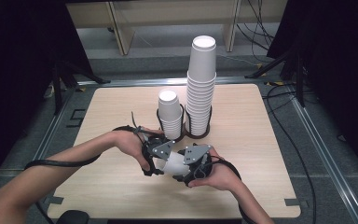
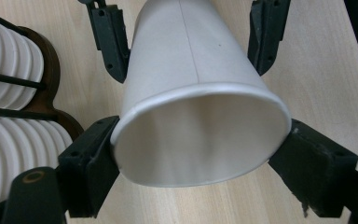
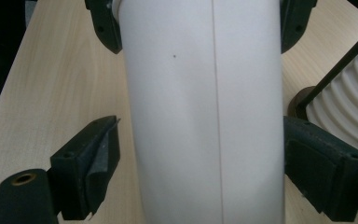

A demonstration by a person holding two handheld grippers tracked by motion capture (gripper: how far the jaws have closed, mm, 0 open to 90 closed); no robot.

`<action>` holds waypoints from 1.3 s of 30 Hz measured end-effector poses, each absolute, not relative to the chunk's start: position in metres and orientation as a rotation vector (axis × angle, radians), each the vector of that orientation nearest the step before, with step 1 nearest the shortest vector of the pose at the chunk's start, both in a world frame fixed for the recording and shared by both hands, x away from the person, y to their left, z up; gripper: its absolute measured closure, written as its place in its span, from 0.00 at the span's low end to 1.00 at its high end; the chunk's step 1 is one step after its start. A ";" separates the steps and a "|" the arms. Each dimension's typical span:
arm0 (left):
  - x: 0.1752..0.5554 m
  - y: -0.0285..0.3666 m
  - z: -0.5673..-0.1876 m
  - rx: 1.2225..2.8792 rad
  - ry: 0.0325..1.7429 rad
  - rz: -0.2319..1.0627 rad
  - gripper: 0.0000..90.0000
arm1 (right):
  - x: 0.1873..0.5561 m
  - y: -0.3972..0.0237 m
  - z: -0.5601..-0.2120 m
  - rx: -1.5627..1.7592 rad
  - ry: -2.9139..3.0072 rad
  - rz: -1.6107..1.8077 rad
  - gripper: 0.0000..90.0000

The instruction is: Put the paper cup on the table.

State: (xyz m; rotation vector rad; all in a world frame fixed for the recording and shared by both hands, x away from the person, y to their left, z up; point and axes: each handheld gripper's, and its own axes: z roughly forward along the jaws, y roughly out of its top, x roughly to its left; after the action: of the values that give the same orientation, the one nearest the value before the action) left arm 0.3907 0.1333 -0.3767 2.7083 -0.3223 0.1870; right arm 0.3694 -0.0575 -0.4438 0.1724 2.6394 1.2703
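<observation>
While both my hands sit low at the near edge of the table, I've got one white paper cup lying sideways btwn my two grippers, just above the wood. My left gripper is clamped on the cup's wide end: in the left gripper view its two black jaws press on the rolled rim from both sides and the open mouth faces the camera, squashed a bit oval. That's as tight as this tool goes w/ the cup in it. My right gripper straddles the narrow end. In the right gripper view the cup wall w/ its seam runs straight up btwn the jaws; the right-hand pad looks to touch the wall, the left-hand pad stands a little apart from it w/ a strip of table showing in the gap, so no real squeeze there; jaws partway apart, loosely around the cup. In the high view the two grey plates meet over the cup, my left hand & right hand on either side. Farther back, near the table's middle, stands a dark wire rack w/ two stacks: a short stack on the left, a tall stack on the right, both upright, mouths up, well apart from the grippers.
</observation>
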 end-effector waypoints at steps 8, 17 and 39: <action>0.391 0.131 -0.377 2.711 -0.328 0.182 0.20 | 0.370 -0.053 -0.443 0.155 2.633 1.273 0.15; 0.390 0.129 -0.378 2.716 -0.341 0.177 0.20 | 0.369 -0.049 -0.442 0.140 2.618 1.284 0.16; 0.389 0.123 -0.376 2.720 -0.400 0.177 0.20 | 0.370 -0.048 -0.445 0.118 2.637 1.266 0.26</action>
State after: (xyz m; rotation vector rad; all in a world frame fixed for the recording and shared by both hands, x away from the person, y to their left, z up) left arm 0.3887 0.1227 -0.3763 2.7201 -0.3999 0.1772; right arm 0.3695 -0.0477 -0.4452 0.1181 2.6372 1.2664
